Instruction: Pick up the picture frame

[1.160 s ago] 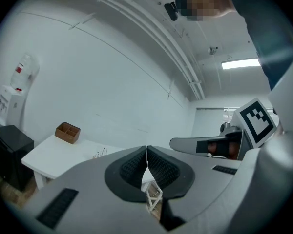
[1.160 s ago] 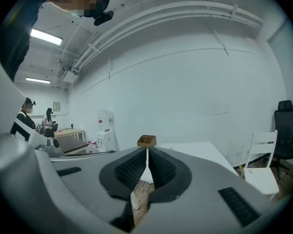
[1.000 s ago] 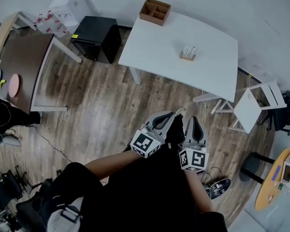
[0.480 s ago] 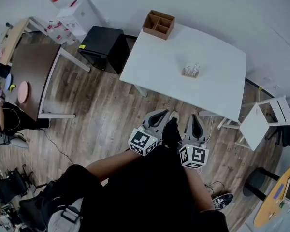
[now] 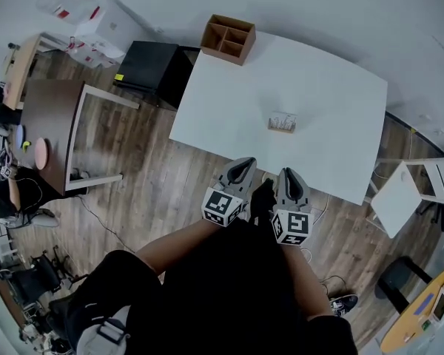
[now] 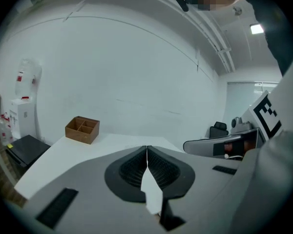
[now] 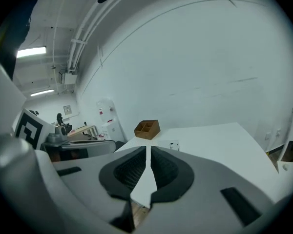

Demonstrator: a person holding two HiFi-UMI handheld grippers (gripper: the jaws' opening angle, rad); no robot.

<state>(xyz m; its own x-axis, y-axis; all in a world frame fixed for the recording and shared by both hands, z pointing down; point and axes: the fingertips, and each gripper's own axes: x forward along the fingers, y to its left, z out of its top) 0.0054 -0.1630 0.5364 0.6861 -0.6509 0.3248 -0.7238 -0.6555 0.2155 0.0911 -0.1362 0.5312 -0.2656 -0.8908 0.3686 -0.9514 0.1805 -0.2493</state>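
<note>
A small picture frame (image 5: 283,123) stands near the middle of the white table (image 5: 333,95). In the right gripper view the picture frame (image 7: 173,146) shows just past the jaws. Side by side at the table's near edge, my left gripper (image 5: 243,163) and right gripper (image 5: 291,172) both point at the table, well short of the frame. The left gripper (image 6: 147,147) is shut with nothing in it, and its jaws hide the frame. Only a thin slit shows between the tips of the right gripper (image 7: 148,147), which is also shut and empty.
A wooden compartment box (image 5: 229,39) sits on the table's far left corner. Left of the table stands a black cabinet (image 5: 149,66), and a brown table (image 5: 48,124) is farther left. A white chair (image 5: 414,191) is at the table's right end.
The person has stepped closer to the white table. Both grippers have moved forward from over the wooden floor to the table's near edge. Both stay shut.
</note>
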